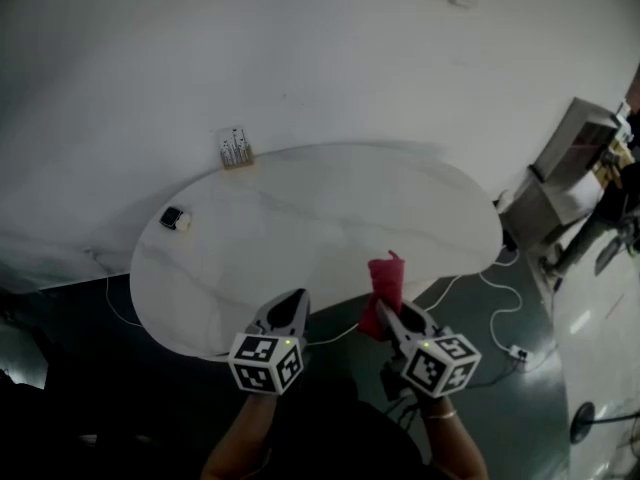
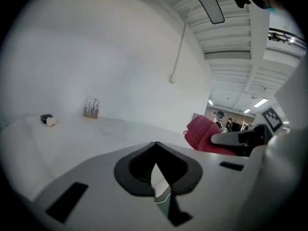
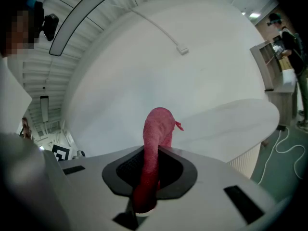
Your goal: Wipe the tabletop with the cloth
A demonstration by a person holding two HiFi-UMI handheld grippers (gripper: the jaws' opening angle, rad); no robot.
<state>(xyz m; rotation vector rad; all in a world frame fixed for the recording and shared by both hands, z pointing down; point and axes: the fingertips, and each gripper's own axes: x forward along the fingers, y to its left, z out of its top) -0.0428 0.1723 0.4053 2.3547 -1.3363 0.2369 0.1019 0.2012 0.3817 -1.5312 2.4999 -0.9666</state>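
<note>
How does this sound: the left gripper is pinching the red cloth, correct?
Not quite. It is the right gripper that is pinching the red cloth, as the right gripper view shows. The left gripper is shut on nothing.

left claw (image 1: 296,302) | right claw (image 1: 387,312) | both grey; black pads (image 2: 136,165); black-white marker cubes (image 1: 266,361)

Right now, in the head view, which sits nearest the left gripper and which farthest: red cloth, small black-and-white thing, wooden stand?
1. red cloth, just right.
2. small black-and-white thing, left on the table.
3. wooden stand, table's far edge.
</note>
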